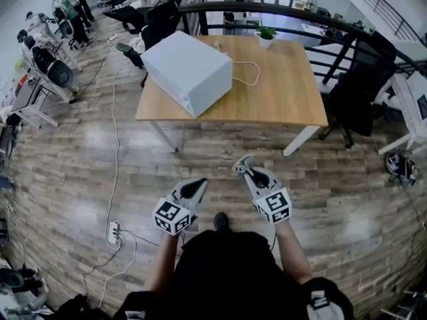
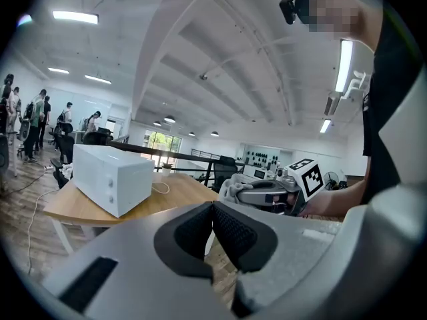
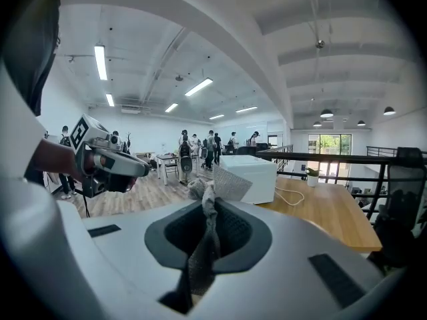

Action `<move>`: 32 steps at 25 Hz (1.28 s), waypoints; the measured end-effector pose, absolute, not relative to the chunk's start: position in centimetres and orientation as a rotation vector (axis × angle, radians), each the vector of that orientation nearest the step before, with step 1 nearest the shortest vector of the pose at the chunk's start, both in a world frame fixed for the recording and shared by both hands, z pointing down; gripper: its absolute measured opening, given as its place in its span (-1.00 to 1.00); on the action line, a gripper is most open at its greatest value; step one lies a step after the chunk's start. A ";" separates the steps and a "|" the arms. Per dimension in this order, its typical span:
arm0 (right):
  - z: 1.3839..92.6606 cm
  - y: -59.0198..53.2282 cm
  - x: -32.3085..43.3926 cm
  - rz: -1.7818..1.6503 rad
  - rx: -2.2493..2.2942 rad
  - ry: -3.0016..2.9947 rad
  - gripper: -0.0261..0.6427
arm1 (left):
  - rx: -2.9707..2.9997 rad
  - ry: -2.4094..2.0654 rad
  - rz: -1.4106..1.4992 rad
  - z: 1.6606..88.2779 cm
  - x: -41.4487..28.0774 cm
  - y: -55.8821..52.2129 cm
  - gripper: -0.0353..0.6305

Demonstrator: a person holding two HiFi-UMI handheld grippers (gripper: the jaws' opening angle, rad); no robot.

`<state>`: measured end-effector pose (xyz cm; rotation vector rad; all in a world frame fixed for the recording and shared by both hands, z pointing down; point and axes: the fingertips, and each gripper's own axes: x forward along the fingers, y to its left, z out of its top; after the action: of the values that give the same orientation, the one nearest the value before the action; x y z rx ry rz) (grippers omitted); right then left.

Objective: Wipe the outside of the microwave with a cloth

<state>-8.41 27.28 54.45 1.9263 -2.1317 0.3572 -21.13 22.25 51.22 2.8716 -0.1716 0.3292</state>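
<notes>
Right tool (image 1: pixel 247 171) pinching cloth (image 3: pixel 208 195) by a thin bit, left tool (image 1: pixel 197 187) pressed together, empty; microwave (image 1: pixel 189 71) well off on worktop (image 1: pixel 283 92); might slip loose mid-wipe

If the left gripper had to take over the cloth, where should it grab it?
Probably the bunched end of the cloth poking out beyond the tips of the right gripper, approached from the left: the rest is pinched or hangs behind the jaws. The left gripper, now shut, must open first.
</notes>
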 end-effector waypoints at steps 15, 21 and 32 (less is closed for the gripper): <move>54.8 23.9 -7.5 0.352 1.924 -2.096 -0.84 | 2.857 -0.154 0.369 52.5 -20.0 18.1 -0.89; 54.5 20.6 -5.7 0.327 1.905 -2.122 -0.84 | 2.848 -0.217 0.346 52.4 -19.0 15.3 -0.89; 54.5 12.9 0.5 0.336 1.803 -2.168 -0.84 | 2.838 -0.330 0.331 51.8 -13.3 8.6 -0.89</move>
<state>0.54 12.87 54.53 1.8032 -2.1680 0.3355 -13.33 8.61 51.80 2.8382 -0.3305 0.3313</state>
